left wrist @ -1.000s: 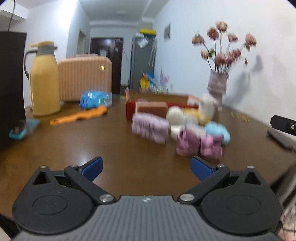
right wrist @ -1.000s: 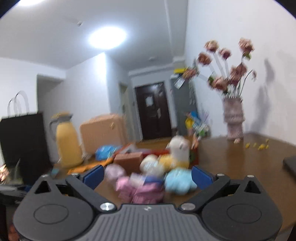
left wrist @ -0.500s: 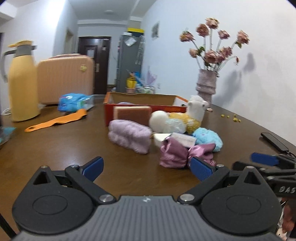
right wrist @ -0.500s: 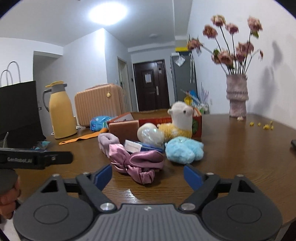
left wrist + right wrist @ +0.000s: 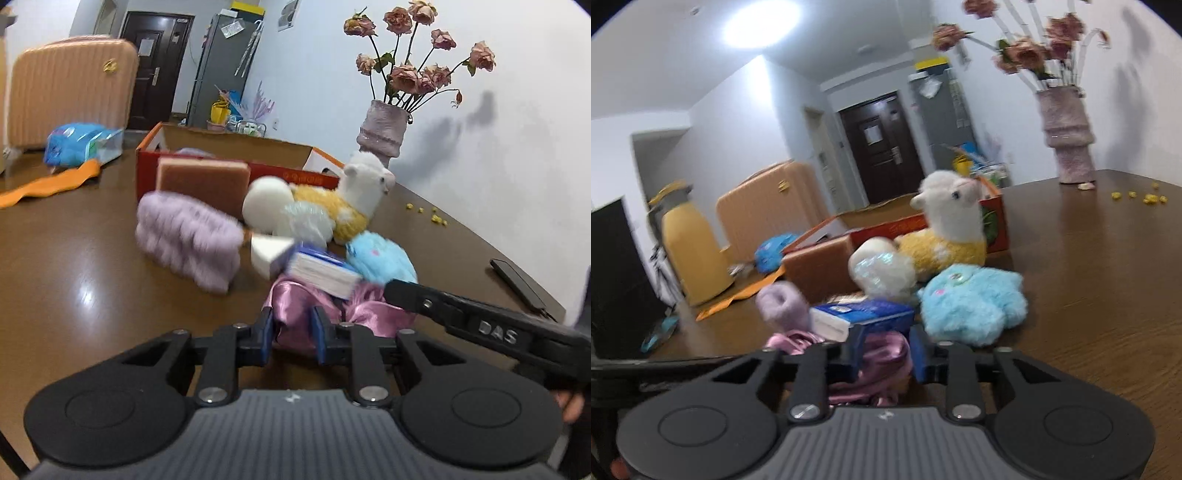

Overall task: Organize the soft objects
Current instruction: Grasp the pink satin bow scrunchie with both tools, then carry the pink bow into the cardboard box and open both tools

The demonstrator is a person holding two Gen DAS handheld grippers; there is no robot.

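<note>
We worked over a brown wooden worktop (image 5: 81, 280) with a heap of soft things near its middle. Behind the heap stood an open red cardboard box (image 5: 236, 155), with a brown sponge block (image 5: 201, 182) leaning against its front wall. Just in front of the block lay a fluffy lilac roll (image 5: 186, 240). To the right of it sat a white-and-yellow plush alpaca (image 5: 354, 199), a white ball (image 5: 264, 201) resting against its flank, and a light blue plush toy (image 5: 971, 301) near the alpaca's front.

Nearest to us lay a pink satin scrunchie (image 5: 295, 306), with a blue-and-white tissue pack (image 5: 317, 271) lying on top of it. Our left gripper (image 5: 291, 334) had its fingers drawn narrow on the left part of the scrunchie, pink fabric pinched between the blue pads. Our right gripper (image 5: 886, 352) was likewise closed narrow on the other part of the same scrunchie, satin bunched between its pads. In the left wrist view the right gripper's body reached in from the right edge, just beside the light blue toy.
</note>
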